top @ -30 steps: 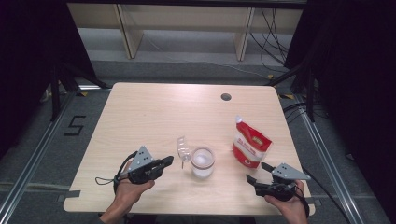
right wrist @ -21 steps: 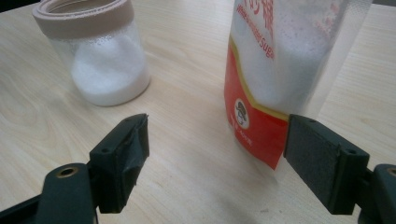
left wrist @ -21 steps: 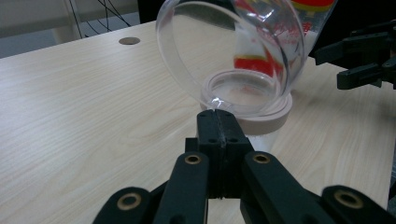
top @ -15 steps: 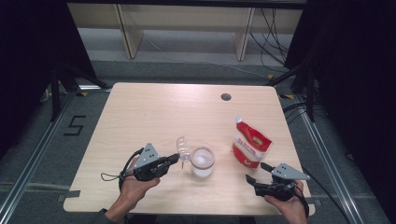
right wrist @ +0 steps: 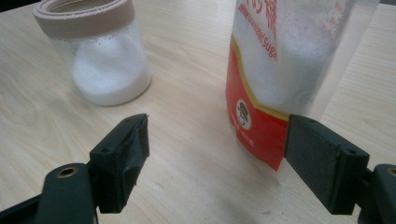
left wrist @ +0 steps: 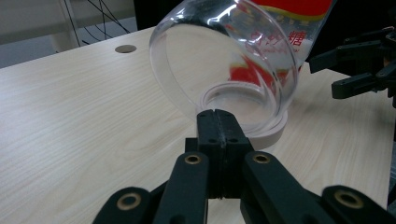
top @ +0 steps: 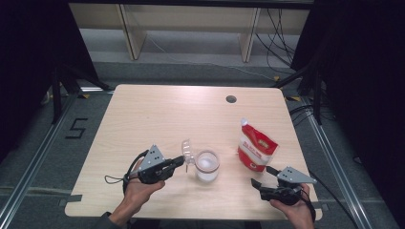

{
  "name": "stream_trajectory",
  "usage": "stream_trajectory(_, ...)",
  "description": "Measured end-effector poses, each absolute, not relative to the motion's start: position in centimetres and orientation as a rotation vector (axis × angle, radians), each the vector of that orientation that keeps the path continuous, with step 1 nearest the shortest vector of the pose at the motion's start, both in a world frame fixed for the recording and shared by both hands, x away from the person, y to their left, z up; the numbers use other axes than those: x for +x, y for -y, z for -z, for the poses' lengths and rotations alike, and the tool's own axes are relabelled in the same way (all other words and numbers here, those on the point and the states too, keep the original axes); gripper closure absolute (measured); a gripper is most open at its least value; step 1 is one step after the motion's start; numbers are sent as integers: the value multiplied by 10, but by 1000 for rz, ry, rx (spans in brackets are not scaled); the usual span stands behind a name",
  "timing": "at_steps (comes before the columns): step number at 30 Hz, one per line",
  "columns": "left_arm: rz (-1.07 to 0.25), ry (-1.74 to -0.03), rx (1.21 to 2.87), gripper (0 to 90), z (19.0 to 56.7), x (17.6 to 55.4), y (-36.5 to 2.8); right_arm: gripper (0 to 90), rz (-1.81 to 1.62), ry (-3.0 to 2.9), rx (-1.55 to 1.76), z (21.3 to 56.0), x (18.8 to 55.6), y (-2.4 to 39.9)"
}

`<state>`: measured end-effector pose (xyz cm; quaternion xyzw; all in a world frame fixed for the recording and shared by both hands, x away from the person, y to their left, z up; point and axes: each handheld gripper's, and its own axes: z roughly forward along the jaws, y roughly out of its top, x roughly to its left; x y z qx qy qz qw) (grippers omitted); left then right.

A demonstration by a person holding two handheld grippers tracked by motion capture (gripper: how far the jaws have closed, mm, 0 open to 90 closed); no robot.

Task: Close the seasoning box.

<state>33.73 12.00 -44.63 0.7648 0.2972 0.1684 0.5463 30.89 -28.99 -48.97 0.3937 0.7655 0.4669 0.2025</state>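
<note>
Beside jar, left hand-held gripper (closed)

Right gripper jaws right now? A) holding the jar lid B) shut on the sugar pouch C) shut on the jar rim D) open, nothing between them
D: in the right gripper view the right gripper has its jaws wide apart over bare table, with the sugar pouch standing just beyond them, untouched, and the jar farther off.
</note>
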Motion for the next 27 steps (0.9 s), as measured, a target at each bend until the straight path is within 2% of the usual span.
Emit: stream_trajectory(27, -383, -666, 1827, 891, 441, 341, -106, 231, -1315, -2137, 1091, 490, 310, 290)
